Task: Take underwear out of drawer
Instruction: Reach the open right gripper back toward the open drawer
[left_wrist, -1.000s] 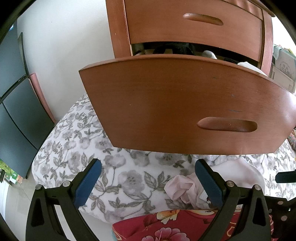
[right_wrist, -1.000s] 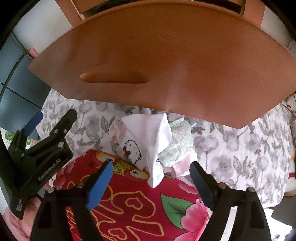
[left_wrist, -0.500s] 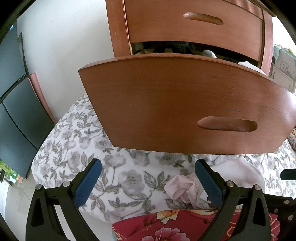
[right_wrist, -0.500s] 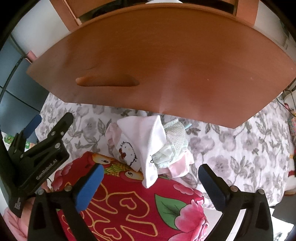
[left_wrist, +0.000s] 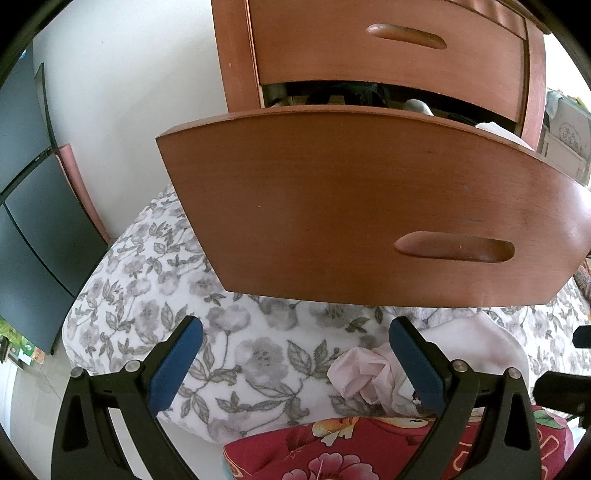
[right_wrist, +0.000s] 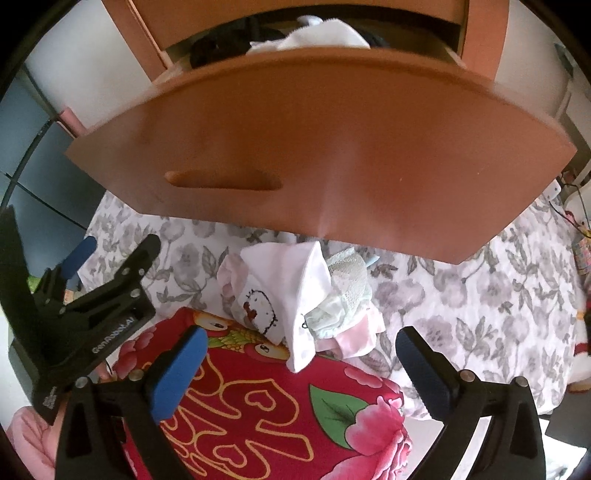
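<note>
At the far left a dark cabinet (left_wrist: 33, 206) stands against the wall, and the flowered bedspread (left_wrist: 155, 302) runs from there under everything. The left claw (left_wrist: 293, 363) hangs over that bedspread with its blue pads wide apart and nothing between them. Just right of it lies a small heap of underwear (right_wrist: 303, 295) on the bed: a white pair with a cartoon print, a pale green lacy pair, something pink beneath. The heap spills onto the edge of a red flowered cushion (right_wrist: 280, 417) nearer to me. Above it juts the open drawer (right_wrist: 332, 155), its curved wooden front overhanging the bed; over its top edge I can see more white cloth (right_wrist: 317, 37) and some dark cloth inside.

The right claw (right_wrist: 301, 371) hovers above the cushion, spread wide too and empty, pointing up towards the drawer.

These things look light, soft and floppy, so they will sag and may drag a neighbour along. I would pinch a raised fold or the waistband of the white piece inside, not the flat middle.
</note>
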